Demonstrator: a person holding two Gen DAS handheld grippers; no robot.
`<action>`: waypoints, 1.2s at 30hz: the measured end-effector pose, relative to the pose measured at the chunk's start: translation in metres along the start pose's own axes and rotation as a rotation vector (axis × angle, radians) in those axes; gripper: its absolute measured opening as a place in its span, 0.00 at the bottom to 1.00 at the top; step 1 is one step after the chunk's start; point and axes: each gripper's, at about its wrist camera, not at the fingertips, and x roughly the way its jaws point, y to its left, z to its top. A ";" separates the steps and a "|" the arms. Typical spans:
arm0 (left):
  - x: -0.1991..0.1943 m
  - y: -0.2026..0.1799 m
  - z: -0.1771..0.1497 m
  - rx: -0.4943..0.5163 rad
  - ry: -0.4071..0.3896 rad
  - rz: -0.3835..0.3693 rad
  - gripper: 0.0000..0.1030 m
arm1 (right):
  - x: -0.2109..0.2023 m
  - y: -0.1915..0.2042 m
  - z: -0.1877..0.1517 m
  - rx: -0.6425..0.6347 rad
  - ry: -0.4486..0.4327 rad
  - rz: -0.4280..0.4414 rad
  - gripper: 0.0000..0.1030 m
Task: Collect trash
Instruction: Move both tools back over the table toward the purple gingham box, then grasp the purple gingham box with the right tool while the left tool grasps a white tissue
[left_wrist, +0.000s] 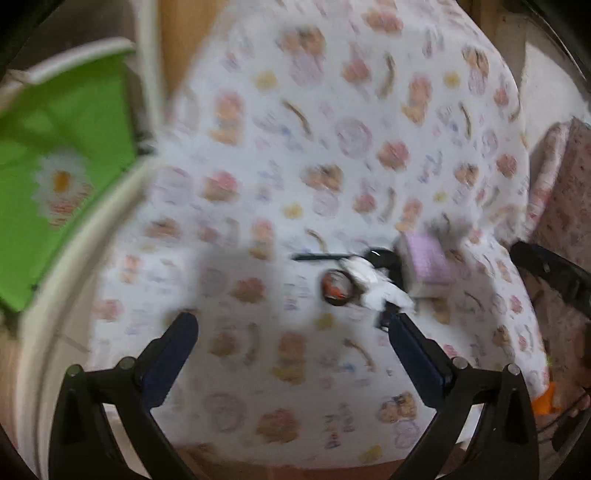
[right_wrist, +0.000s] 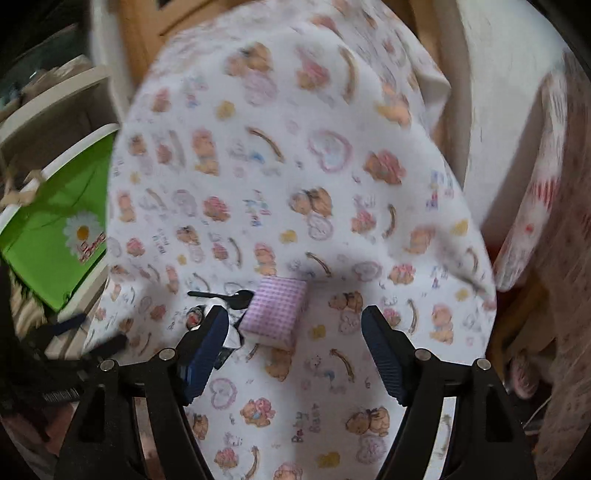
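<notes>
The left gripper hangs over a table covered by a white cloth with little bears, and its two blue fingers are spread wide apart with nothing between them. The right gripper also points down at the cloth, and its fingers are wide apart and hold nothing too.

The trash lies in a small heap near the middle of the cloth. There is a black plastic spoon with its thin handle pointing left. Just beside it lies a crumpled white wrapper, and touching that is a small round thing with orange on it; the picture is too blurred to tell what it is. A purple checked packet lies next to the spoon's bowl, on the right side of the heap.

In the left wrist view the heap sits just past the tip of the right-hand finger. In the right wrist view the left-hand finger covers part of the wrapper, and the packet sits between the two fingers, closer to the left one.

A green bag with a daisy on it sits in a pale frame beside the left edge of the table.
</notes>
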 end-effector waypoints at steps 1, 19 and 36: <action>0.010 0.000 0.002 0.003 0.012 -0.012 0.98 | 0.004 -0.002 0.001 0.010 0.003 -0.007 0.74; 0.049 -0.053 0.002 0.072 0.076 -0.145 0.38 | 0.009 -0.021 0.014 0.105 -0.026 -0.057 0.74; 0.064 -0.048 0.009 0.050 0.105 -0.144 0.03 | 0.014 -0.027 0.011 0.093 0.004 -0.080 0.74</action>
